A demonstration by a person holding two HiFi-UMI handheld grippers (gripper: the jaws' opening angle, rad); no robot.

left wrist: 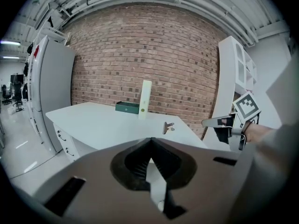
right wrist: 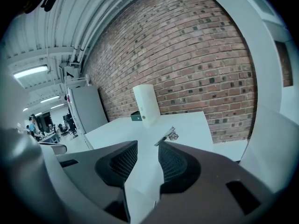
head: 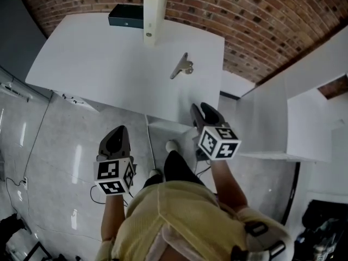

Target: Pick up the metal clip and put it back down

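Note:
The metal clip [head: 182, 67] lies by itself on the white table [head: 98, 64], toward its right side; it also shows in the left gripper view [left wrist: 168, 127] and the right gripper view [right wrist: 169, 134]. My right gripper [head: 207, 113] hovers at the table's near edge, short of the clip, its jaws open with nothing between them [right wrist: 147, 148]. My left gripper [head: 115, 138] hangs lower and to the left, over the floor in front of the table, and its jaws meet in a closed point [left wrist: 150, 143] with nothing in them.
A dark green box [head: 125, 16] and a tall white upright block [head: 155, 11] stand at the table's far edge against the brick wall [head: 261, 20]. A white shelf unit [head: 288, 118] stands to the right of the table. Cables lie on the glossy floor [head: 49, 162].

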